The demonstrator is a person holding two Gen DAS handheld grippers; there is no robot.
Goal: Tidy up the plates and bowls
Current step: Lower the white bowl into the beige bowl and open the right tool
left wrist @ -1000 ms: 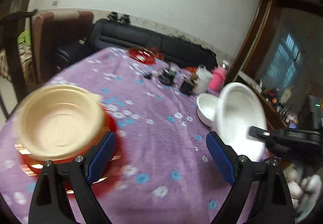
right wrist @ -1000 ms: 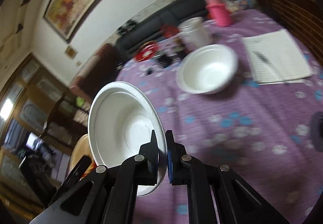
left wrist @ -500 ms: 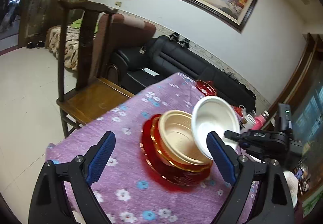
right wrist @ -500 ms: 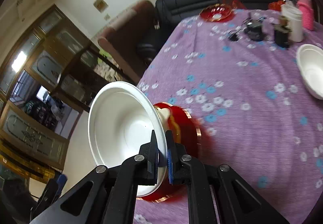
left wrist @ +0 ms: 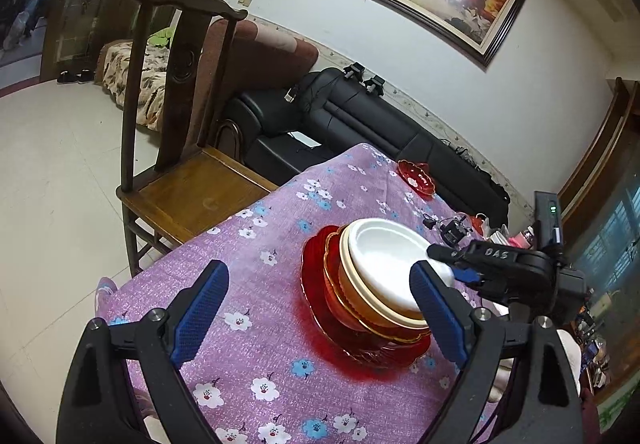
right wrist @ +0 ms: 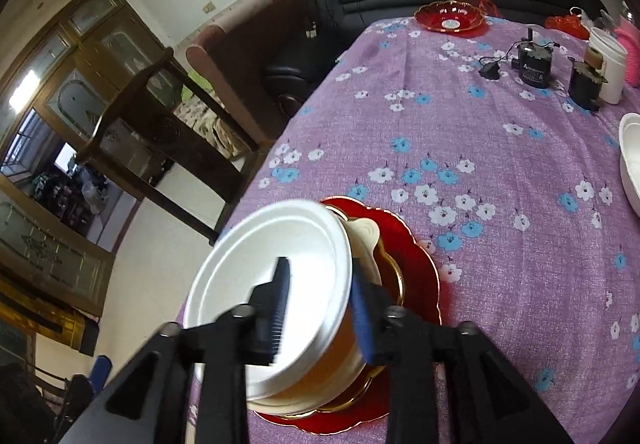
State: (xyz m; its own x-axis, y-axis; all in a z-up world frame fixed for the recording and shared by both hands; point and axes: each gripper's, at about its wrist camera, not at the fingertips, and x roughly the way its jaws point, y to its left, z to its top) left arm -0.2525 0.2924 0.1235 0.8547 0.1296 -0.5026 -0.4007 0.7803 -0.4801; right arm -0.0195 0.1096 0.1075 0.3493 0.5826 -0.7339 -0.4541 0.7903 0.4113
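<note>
A white bowl sits nested in a tan bowl, which rests in a red gold-rimmed bowl on a red plate on the purple flowered tablecloth. My right gripper is open, its fingers straddling the near rim of the white bowl; it shows at the right in the left wrist view. My left gripper is open and empty, in front of the stack. Another white bowl lies at the right table edge.
A wooden chair stands at the table's left edge. A small red dish sits at the far end. Black devices, a white cup and a pink bottle stand at the far right. A black sofa is behind.
My right gripper lowered the white bowl into the tan bowl and opened, letting go of it. The left gripper pulled back from the stack.
</note>
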